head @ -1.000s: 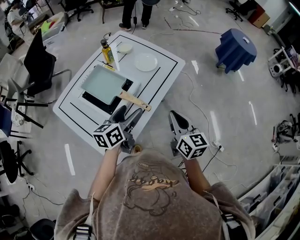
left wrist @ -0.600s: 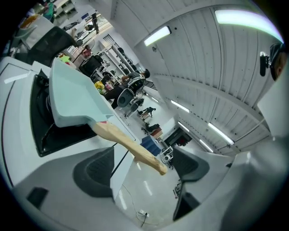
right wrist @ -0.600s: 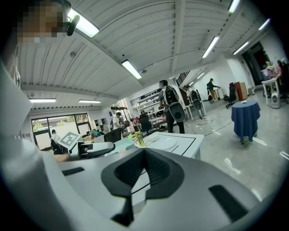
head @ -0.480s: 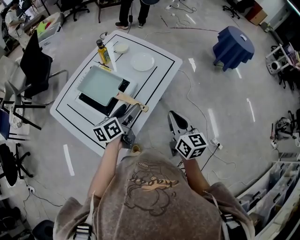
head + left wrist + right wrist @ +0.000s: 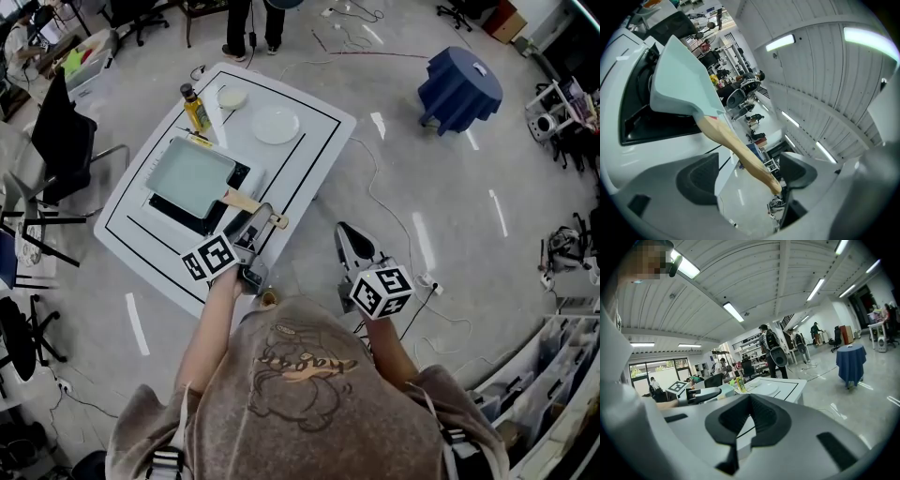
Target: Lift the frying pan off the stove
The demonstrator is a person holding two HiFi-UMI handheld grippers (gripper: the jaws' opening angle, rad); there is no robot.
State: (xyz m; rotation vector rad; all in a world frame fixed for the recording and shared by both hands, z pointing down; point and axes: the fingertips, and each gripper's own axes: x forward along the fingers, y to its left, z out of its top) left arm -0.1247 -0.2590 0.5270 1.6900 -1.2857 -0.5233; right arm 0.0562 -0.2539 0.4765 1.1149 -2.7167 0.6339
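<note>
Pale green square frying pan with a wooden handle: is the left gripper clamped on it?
No, the left gripper is open, the wooden handle lying between its jaws.

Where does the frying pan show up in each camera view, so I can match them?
Head view: frying pan at upper left on the stove, handle toward the left gripper.
Left gripper view: upper left, wooden handle running down between the open jaws.
Right gripper view: only a pale sliver left of centre, probably the pan.
Shared landmark: the white table, also seen at and.
</note>
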